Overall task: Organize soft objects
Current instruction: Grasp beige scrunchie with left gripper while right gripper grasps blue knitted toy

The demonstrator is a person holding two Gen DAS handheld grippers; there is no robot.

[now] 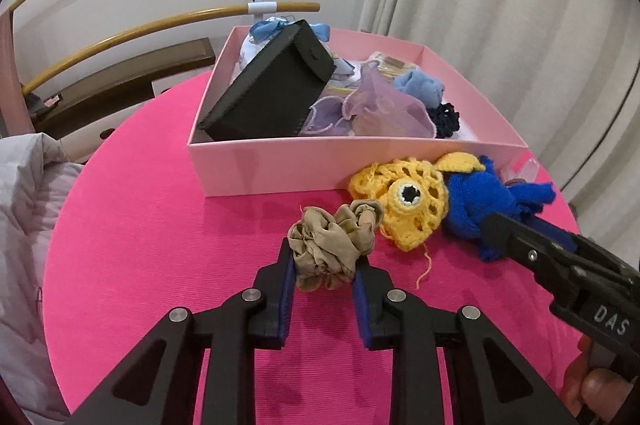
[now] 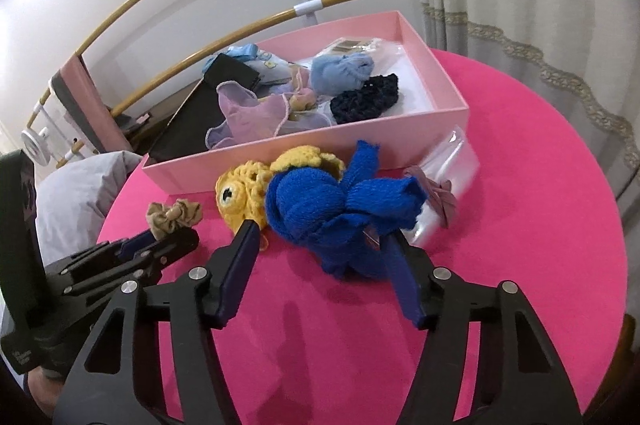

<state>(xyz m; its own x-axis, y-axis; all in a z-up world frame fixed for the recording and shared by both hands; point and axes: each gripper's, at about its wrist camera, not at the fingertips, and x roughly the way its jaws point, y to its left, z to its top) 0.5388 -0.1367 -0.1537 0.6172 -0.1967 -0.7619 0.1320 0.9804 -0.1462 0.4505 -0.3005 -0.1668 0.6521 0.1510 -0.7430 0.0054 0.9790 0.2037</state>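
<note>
A tan scrunchie [image 1: 332,245] lies on the pink round table [image 1: 160,225]; it also shows in the right wrist view [image 2: 174,217]. My left gripper [image 1: 324,261] straddles it, jaws touching both sides, closed around the scrunchie. A blue knitted bundle [image 2: 332,217] lies in front of the pink box [image 2: 440,117]. My right gripper [image 2: 320,237] is open around the blue bundle, one finger on each side. A yellow crochet fish [image 1: 404,201] lies between the scrunchie and the blue bundle [image 1: 480,201].
The pink box [image 1: 280,165] holds a black case [image 1: 272,89], lilac fabric [image 1: 376,109], light blue cloth [image 1: 420,85] and a dark navy scrunchie [image 2: 364,97]. A clear plastic bag [image 2: 452,181] lies right of the blue bundle. Grey bedding [image 1: 28,205] is left, curtain right.
</note>
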